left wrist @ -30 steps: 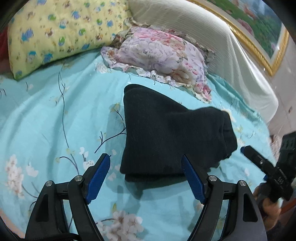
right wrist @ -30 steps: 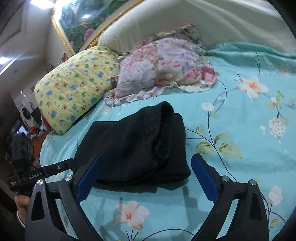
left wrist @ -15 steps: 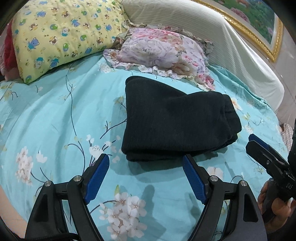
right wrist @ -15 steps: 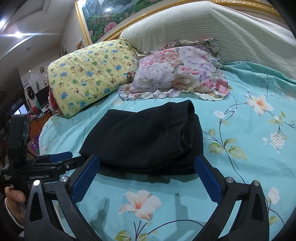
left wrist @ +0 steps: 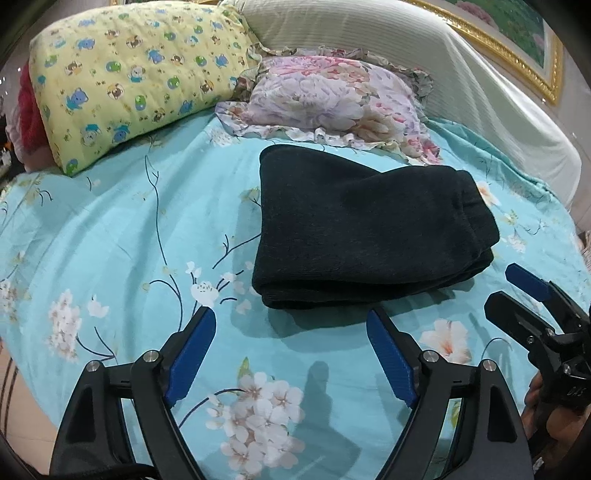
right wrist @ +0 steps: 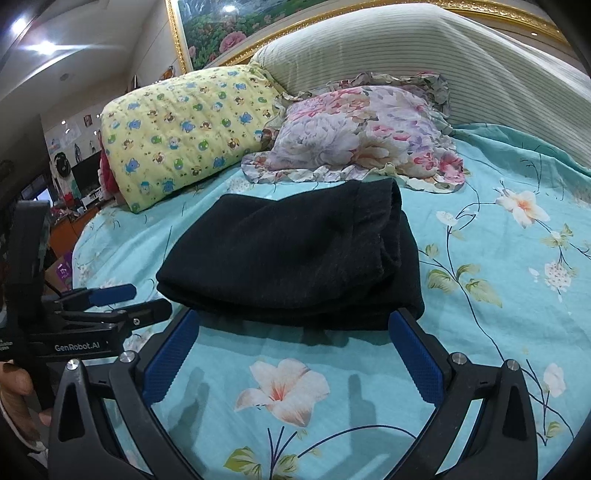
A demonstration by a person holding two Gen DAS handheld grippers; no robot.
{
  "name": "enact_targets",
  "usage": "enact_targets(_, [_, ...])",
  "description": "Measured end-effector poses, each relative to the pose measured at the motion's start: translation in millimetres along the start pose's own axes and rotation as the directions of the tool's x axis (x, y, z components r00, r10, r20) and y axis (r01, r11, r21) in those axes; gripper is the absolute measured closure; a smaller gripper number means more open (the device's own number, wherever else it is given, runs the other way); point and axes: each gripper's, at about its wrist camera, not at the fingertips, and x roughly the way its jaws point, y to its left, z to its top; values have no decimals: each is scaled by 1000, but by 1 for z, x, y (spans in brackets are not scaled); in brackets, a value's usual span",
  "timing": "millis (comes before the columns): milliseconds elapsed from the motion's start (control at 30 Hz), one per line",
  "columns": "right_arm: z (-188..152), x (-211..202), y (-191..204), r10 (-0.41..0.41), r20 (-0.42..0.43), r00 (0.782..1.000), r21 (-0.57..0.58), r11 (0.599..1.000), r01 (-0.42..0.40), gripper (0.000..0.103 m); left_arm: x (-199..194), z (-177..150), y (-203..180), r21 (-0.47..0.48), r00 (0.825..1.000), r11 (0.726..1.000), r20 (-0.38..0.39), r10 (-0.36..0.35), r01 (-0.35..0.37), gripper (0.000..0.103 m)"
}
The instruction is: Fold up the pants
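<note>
The black pants (left wrist: 362, 229) lie folded into a compact stack on the turquoise flowered bed sheet (left wrist: 122, 236); they also show in the right wrist view (right wrist: 291, 254). My left gripper (left wrist: 291, 354) is open and empty, just short of the stack's near edge. My right gripper (right wrist: 295, 350) is open and empty, close to the stack's near edge. Each gripper also shows in the other's view: the right one (left wrist: 532, 299) at the right, the left one (right wrist: 122, 299) at the left.
A yellow cartoon-print pillow (left wrist: 125, 77) and a floral pillow (left wrist: 332, 99) lie beyond the pants, against a pale striped headboard (left wrist: 424, 62). A gold-framed painting (right wrist: 236, 29) hangs above. The bed's edge and room clutter (right wrist: 66, 192) lie to the left.
Both grippers have drawn back from the folded pants toward me and risen a little. The pants lie still, and both stay open.
</note>
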Motion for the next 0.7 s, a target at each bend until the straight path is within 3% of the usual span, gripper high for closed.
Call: enact_targets(700, [-14, 27, 5, 2, -36, 999, 5, 1000, -2, 1, 15, -8, -4, 47, 999, 998, -9, 51, -50, 17])
